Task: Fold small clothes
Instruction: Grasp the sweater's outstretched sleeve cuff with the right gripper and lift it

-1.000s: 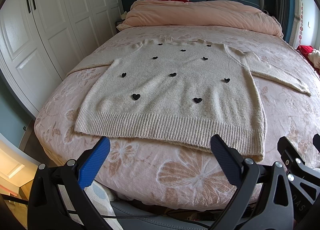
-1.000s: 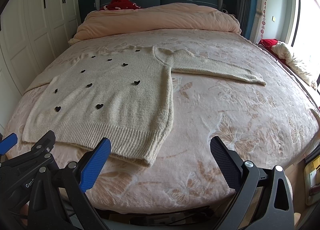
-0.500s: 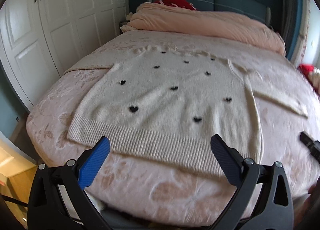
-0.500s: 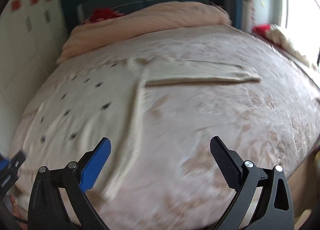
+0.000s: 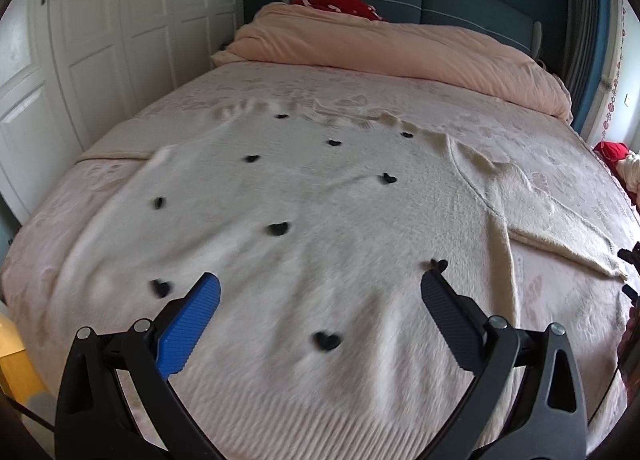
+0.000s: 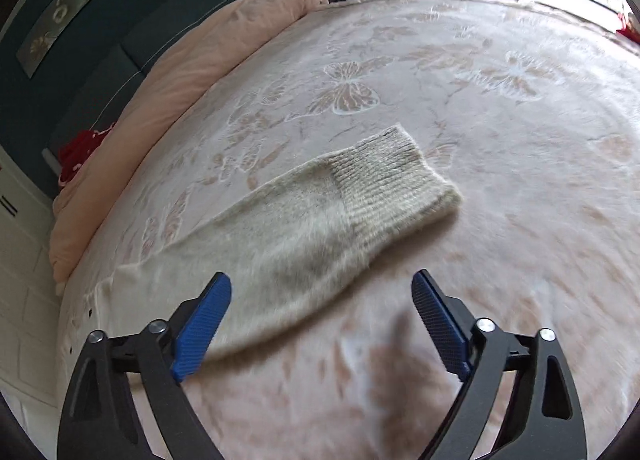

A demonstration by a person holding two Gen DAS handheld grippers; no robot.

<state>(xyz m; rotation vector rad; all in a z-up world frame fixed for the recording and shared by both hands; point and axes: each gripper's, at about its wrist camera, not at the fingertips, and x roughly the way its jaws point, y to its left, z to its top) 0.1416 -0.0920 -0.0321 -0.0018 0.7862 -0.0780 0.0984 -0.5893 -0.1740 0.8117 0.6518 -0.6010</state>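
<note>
Right tool (image 6: 320, 296) closing, nothing gripped, over the blurred sleeve (image 6: 320, 220); left tool (image 5: 320, 296) wide, empty; sweater (image 5: 320, 220) hem smeared.

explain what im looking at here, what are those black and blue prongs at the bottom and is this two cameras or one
There are two cameras, each fixed to a hand-held claw that a person carries, one in each hand. There is no robot arm. Each camera looks forward between its own claw's two prongs, so the prongs fill the bottom of each picture.

The left camera shows the left claw over the body of a cream sweater with small black hearts, spread flat on a bed with a pink flowered cover. A peach quilt lies bunched at the headboard.

The right camera shows the right claw near the end of one sleeve, with its ribbed cuff.

Neither claw holds anything. The left stands open; the right is closing, with only part of the sleeve's edge between its prongs and not yet pinched.
</note>
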